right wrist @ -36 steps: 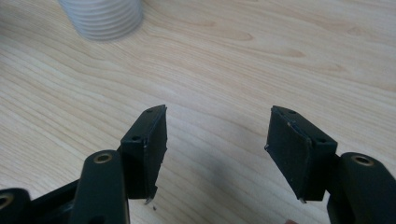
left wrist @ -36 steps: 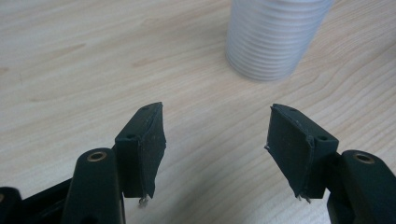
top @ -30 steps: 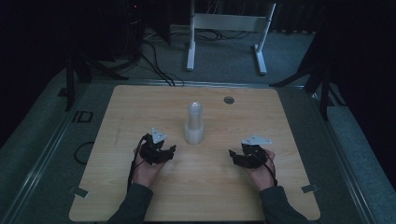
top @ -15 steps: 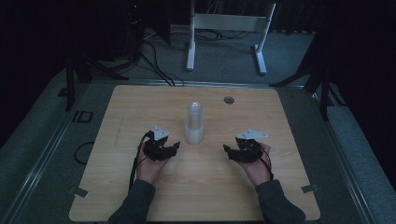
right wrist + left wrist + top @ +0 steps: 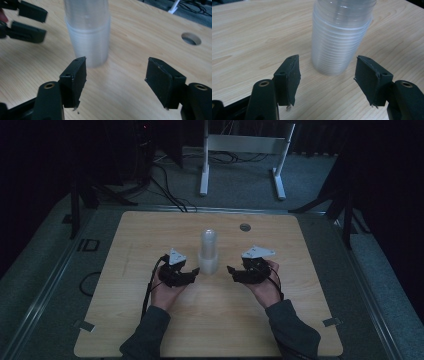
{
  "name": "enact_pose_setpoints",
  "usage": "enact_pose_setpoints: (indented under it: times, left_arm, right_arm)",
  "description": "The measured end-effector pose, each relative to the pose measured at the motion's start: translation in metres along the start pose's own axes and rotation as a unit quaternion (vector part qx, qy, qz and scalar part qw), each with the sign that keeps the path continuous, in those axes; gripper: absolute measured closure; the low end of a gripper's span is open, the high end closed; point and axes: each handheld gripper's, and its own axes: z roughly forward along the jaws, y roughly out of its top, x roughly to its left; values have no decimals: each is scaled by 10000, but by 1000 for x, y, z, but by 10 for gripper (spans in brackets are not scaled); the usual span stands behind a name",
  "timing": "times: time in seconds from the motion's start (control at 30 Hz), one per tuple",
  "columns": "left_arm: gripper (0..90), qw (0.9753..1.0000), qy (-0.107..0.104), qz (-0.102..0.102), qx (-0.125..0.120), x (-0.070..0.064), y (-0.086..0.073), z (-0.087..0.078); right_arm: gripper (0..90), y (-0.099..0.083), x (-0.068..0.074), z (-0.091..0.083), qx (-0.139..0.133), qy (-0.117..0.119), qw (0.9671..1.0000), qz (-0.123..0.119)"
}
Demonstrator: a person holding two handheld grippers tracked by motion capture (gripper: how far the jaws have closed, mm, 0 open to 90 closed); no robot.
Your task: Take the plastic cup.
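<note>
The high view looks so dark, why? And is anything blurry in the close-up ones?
In the high view the room behind is nearly black and the table is dim. The left gripper view is brighter, with the stack of cups fairly sharp. In the right gripper view the stack looks soft, and the left gripper far off is smeared.

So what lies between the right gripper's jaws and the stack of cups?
Only bare table separates the open right gripper from the stack of cups, per the right gripper view.
</note>
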Motion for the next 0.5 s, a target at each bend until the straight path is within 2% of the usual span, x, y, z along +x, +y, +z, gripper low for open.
enact_pose_setpoints:
  times: [0.2,0.3,0.5]
  left_arm:
    - [312,10000,-48,21,-65,-1,4,6]
    - [312,9999,-93,95,-99,-3,6,8]
    - [313,9998,-2,136,-115,-4,8,9]
  right_arm:
    - [304,16,4,4,-89,101,9999,-53]
    - [304,23,5,6,-133,139,9998,-69]
    - [305,34,7,9,-213,243,9995,-57]
